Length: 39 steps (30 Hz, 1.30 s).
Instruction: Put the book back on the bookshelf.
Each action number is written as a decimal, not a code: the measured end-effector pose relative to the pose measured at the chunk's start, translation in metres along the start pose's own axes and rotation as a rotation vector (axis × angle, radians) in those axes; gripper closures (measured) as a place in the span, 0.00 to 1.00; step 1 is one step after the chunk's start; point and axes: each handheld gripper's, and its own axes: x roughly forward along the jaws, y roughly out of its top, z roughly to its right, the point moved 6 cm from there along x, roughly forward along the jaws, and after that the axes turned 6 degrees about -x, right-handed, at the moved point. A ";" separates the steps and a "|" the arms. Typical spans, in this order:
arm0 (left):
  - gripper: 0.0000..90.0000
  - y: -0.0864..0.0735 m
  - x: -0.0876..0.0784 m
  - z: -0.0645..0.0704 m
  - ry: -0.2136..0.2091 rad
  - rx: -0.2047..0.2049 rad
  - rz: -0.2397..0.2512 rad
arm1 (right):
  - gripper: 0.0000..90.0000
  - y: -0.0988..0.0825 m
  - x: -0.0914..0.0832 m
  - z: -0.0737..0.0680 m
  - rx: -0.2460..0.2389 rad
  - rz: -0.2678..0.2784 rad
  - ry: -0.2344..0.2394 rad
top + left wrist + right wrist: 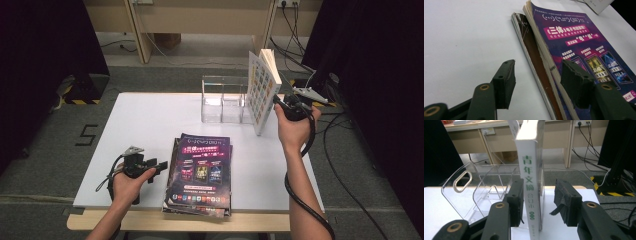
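We see the right gripper point(278, 102) at the far right of the table point(140, 125), held up beside a white book point(262, 90) that stands on its lower edge, tilted a little, with its spine towards the gripper. In the right gripper view the book's spine point(531, 190) rises between the two jaws. The left pad point(517, 200) lies against or just beside the spine; we cannot tell whether it touches. The right pad point(566, 200) stands clearly apart from the book, with bare gap between them. So this gripper is released: its jaws stand wide around the book without pinching it.

The book stands at the right end of a clear rack point(223, 100), a see-through holder with upright dividers near the far edge of the table. In the right gripper view the rack point(481, 192) lies to the left of the book and behind it. Whether the book's foot rests in the rack's last slot or on the table just beside it, we cannot tell.

Our left gripper point(161, 165) lies low on the table at the near left, held in the left hand point(127, 185). Its jaws are spread and hold nothing. It points at a stack of books point(200, 172) lying flat near the front edge, topped by a purple cover. In the left gripper view the right jaw sits over the stack's edge point(544, 62) and the left jaw over bare table, with nothing pressed between the pads.
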 end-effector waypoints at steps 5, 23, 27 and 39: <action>0.49 0.001 0.003 0.004 -0.009 0.010 -0.004 | 0.66 -0.006 -0.004 0.002 0.009 -0.005 0.003; 0.65 0.011 0.025 0.020 -0.033 0.008 -0.042 | 0.76 -0.062 -0.009 -0.016 0.032 -0.169 0.108; 0.72 0.014 0.032 0.021 -0.022 0.007 -0.049 | 0.75 -0.082 -0.001 -0.023 0.030 -0.225 0.128; 0.90 0.021 0.054 0.011 0.056 -0.004 -0.090 | 0.75 -0.123 0.020 -0.061 0.005 -0.347 0.214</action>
